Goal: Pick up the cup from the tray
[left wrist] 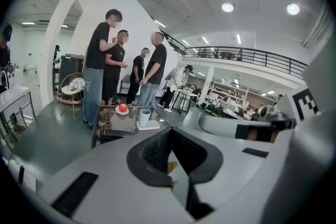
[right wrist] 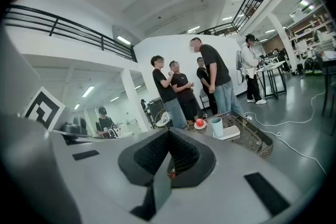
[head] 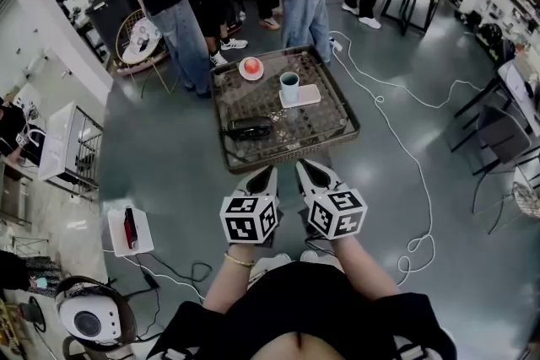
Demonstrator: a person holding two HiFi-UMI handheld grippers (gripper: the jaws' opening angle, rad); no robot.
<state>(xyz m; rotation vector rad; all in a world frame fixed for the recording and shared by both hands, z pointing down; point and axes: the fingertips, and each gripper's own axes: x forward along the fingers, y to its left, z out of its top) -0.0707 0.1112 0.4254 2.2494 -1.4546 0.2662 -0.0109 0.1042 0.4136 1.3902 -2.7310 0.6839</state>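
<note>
L gripper (head: pixel 267 173), R gripper (head: pixel 303 168) — 1 cup (head: pixel 289 86)

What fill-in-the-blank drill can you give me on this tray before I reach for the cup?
The cup stands on a flat pad coloured ____.
The small plate beside it on the tray holds a round thing coloured ____.
The left tongs and right tongs are both ____, with nothing between them.
Missing words: white; red; shut.
</note>
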